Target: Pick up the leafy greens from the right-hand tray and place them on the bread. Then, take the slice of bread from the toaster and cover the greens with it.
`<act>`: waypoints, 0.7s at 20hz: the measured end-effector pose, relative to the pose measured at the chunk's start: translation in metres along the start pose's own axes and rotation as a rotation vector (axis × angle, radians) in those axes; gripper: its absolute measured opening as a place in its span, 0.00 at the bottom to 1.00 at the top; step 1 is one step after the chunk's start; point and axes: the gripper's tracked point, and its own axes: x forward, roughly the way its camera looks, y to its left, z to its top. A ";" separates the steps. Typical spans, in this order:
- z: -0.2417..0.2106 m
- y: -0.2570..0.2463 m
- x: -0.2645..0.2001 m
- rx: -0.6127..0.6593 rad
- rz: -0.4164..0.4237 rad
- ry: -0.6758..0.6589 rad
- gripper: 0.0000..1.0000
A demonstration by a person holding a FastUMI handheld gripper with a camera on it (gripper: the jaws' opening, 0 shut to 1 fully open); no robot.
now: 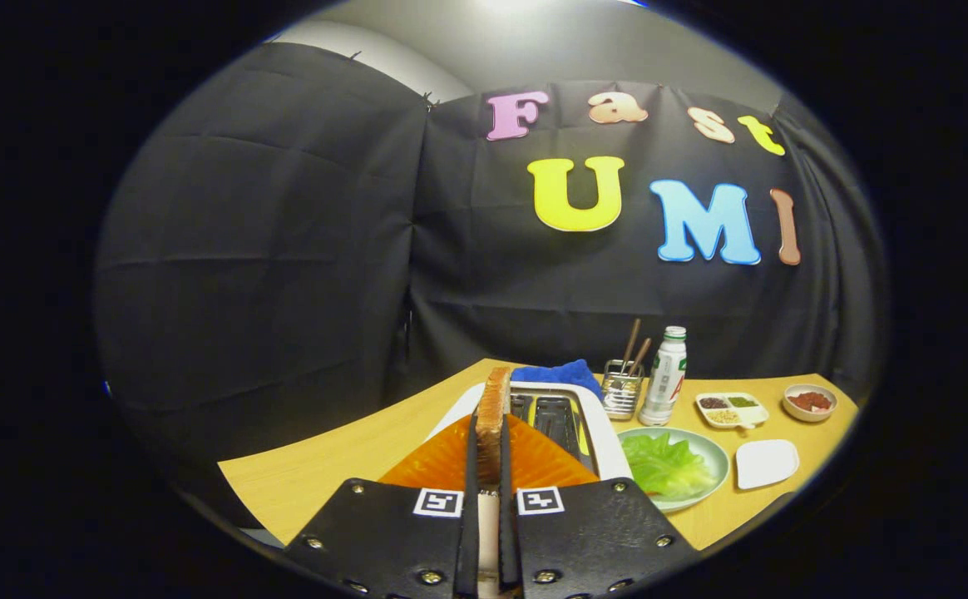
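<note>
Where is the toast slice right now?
In the gripper view the toast slice stands on edge, clamped between the gripper fingers, above the toaster, left of the plate of greens.

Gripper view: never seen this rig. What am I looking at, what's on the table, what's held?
There is no robot arm: a person carries a hand-held two-finger claw, and a fisheye camera riding on it looks forward along the fingers. The fingers are pressed on both sides of a bread slice, held upright on edge above an orange tray. Just beyond is a white toaster. To its right a green plate holds leafy greens. Further back on the wooden table stand a blue cloth, a utensil holder, a bottle, a seasoning dish, a small bowl, and a white dish.
</note>
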 end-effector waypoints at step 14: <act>0.038 0.005 -0.009 0.016 0.077 -0.047 0.00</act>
